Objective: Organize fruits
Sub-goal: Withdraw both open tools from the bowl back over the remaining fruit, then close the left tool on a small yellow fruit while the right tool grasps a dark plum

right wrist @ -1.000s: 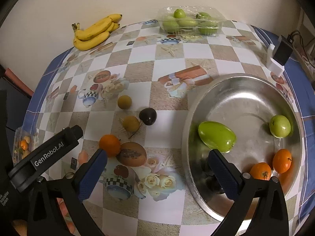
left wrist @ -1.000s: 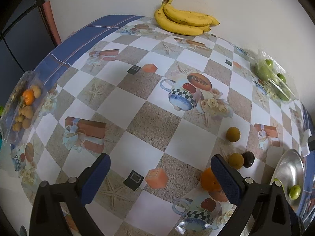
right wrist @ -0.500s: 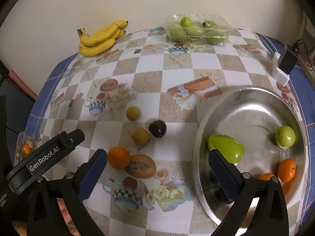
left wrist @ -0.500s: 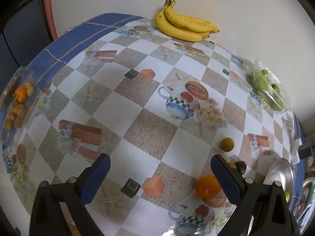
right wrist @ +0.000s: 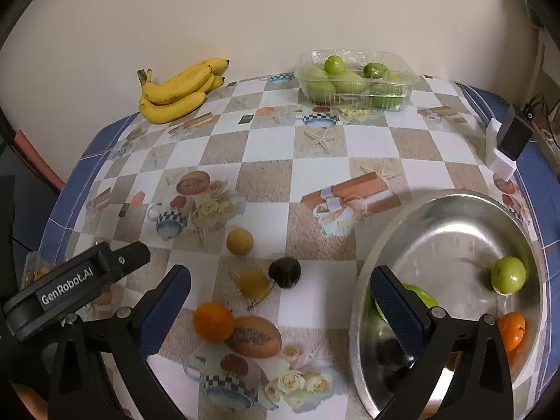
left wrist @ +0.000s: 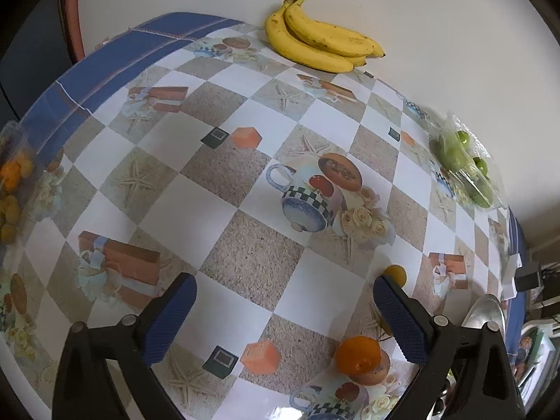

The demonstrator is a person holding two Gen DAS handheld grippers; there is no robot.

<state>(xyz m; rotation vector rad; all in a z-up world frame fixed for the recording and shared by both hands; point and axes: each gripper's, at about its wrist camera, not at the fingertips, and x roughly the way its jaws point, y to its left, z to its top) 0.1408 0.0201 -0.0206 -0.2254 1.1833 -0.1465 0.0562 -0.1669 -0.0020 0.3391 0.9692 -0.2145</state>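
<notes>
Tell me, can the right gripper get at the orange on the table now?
Probably yes. The right gripper is open and the orange lies just below, nothing covering it; only a dark fruit sits nearby.

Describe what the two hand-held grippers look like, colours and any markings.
Each hand-held gripper, left and right, has a black plastic frame with silver screws and two fingers with blue, textured pads. In the right wrist view, the left one's black body carries white "GenRobot.AI" lettering.

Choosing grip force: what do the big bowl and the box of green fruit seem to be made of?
The bowl looks like polished metal, probably steel: silvery, with blurred reflections of the fruit inside. The box looks like thin clear plastic: see-through, ribbed, glinting walls, likely flimsy.
</notes>
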